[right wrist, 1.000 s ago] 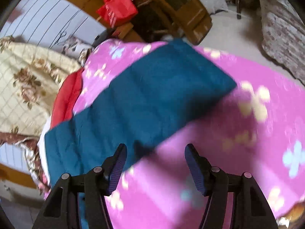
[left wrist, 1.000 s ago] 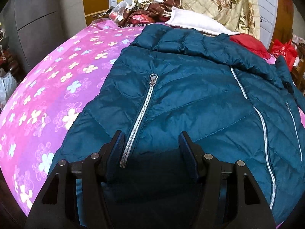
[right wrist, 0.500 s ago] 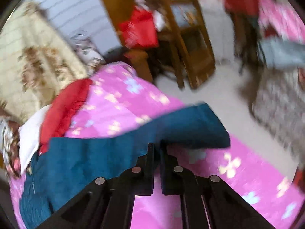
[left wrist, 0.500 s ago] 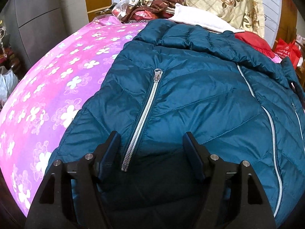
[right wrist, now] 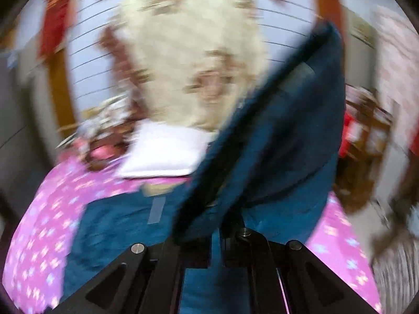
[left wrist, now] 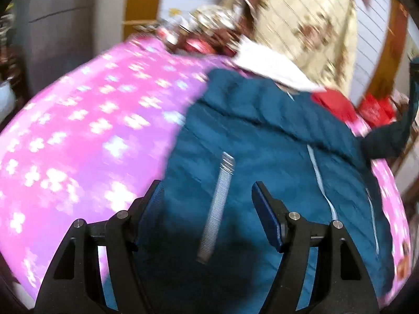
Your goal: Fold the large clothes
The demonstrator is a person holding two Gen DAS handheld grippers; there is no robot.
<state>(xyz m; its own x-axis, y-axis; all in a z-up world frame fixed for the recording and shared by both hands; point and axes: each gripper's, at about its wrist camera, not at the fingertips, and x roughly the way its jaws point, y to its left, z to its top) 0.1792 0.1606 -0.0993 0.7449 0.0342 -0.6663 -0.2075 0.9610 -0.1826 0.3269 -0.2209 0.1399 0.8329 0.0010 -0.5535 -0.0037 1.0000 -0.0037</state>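
Observation:
A large teal quilted jacket point(left wrist: 264, 157) lies front up on a pink flowered bedspread point(left wrist: 78, 136). Its silver zipper point(left wrist: 218, 204) runs between the fingers of my left gripper point(left wrist: 208, 204), which is open and hovers above the jacket's lower part. My right gripper point(right wrist: 217, 225) is shut on the jacket's sleeve point(right wrist: 282, 136) and holds it lifted above the jacket body point(right wrist: 125, 225). The raised sleeve also shows at the right edge of the left wrist view point(left wrist: 390, 136). Both views are motion blurred.
At the head of the bed lie a white pillow point(left wrist: 272, 68), a cream flowered quilt point(left wrist: 309, 26), a red cloth point(left wrist: 335, 102) and a heap of patterned fabric point(left wrist: 209, 31). A red bag point(left wrist: 374, 110) and wooden furniture point(right wrist: 366, 136) stand at the right.
My right gripper closed on the sleeve and has swung it up off the bedspread toward the jacket body. My left gripper stayed open and pulled back a little.

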